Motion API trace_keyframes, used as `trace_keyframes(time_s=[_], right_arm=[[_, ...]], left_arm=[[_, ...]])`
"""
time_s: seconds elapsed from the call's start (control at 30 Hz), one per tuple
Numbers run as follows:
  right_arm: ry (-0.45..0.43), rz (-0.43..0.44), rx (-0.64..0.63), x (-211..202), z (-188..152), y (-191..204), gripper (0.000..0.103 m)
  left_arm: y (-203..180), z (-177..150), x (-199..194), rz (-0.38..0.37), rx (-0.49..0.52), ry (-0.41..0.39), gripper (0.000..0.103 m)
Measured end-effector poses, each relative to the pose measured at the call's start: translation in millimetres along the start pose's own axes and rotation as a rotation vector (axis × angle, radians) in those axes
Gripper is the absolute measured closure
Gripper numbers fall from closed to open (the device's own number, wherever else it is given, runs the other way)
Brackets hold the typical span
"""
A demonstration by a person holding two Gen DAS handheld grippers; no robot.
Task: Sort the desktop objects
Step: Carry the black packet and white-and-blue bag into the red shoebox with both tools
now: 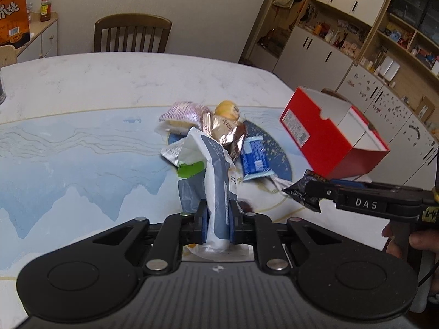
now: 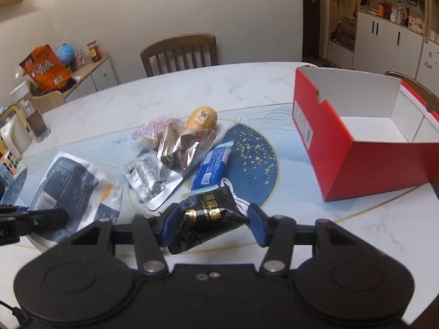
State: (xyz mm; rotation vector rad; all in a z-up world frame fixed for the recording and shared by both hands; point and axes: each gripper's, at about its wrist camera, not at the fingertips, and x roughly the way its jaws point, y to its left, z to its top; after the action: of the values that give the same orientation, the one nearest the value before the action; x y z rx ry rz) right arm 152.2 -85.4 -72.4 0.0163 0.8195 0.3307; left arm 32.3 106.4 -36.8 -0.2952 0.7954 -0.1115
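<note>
My left gripper [image 1: 216,219] is shut on a white and grey-blue snack bag [image 1: 214,175], held upright above the table; the bag also shows in the right wrist view [image 2: 74,183]. My right gripper [image 2: 211,224] is shut on a black snack packet [image 2: 208,219], seen from the side in the left wrist view [image 1: 304,189]. A pile of snacks lies on the mat: a blue packet [image 2: 211,170], a silver pouch [image 2: 151,181], a brown foil wrapper [image 2: 183,145], a yellow bun [image 2: 201,118] and a pink packet [image 2: 153,128]. An open red box [image 2: 356,148] stands at the right.
A Rubik's cube [image 2: 8,161], a jar [image 2: 33,118] and a white container [image 2: 13,134] stand at the table's left edge. A wooden chair [image 2: 178,52] is behind the table. A side cabinet holds an orange snack bag [image 2: 45,68]. Shelves and cupboards [image 1: 356,41] line the right wall.
</note>
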Motion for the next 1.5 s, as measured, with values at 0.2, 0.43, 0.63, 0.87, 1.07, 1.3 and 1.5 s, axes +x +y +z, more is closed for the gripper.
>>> trace_keyframes(time_s=[0.2,0.43,0.63,0.87,1.07,1.3,1.5], right_arm=[[-0.014,-0.008,0.013,-17.2,4.9,-6.4,0.05],[-0.055,-0.009,0.028,-38.4,14.8,-21.8,0.05],[-0.082,-0.024,0.039,-51.5,30.1,-45.8,0.05],[-0.103,-0.046,0.06,-53.8,51.4,-86.5,0.05],[-0.11,-0.061,0.068,-46.6,72.3,-124.4,0.05],[-0.097,-0.076,0.066,-32.3,90.9,-166.5,0.05],[-0.087,-0.091,0.058,-21.5,101.8,-199.9,0.05]], left_arm=[[-16.9,12.5,-7.1,-0.045,0.025,-0.024,0.09],[-40.6,26.3,-5.0,-0.084,0.071,-0.034,0.09],[-69.3,38.4,5.8,-0.119,0.118,-0.033,0.09],[-112.9,61.2,30.4,-0.149,0.182,-0.036,0.09],[-152.9,80.6,61.8,-0.173,0.22,-0.029,0.09],[-194.3,99.8,96.1,-0.19,0.252,-0.018,0.09],[-225.1,115.0,121.2,-0.2,0.275,-0.011,0.09]])
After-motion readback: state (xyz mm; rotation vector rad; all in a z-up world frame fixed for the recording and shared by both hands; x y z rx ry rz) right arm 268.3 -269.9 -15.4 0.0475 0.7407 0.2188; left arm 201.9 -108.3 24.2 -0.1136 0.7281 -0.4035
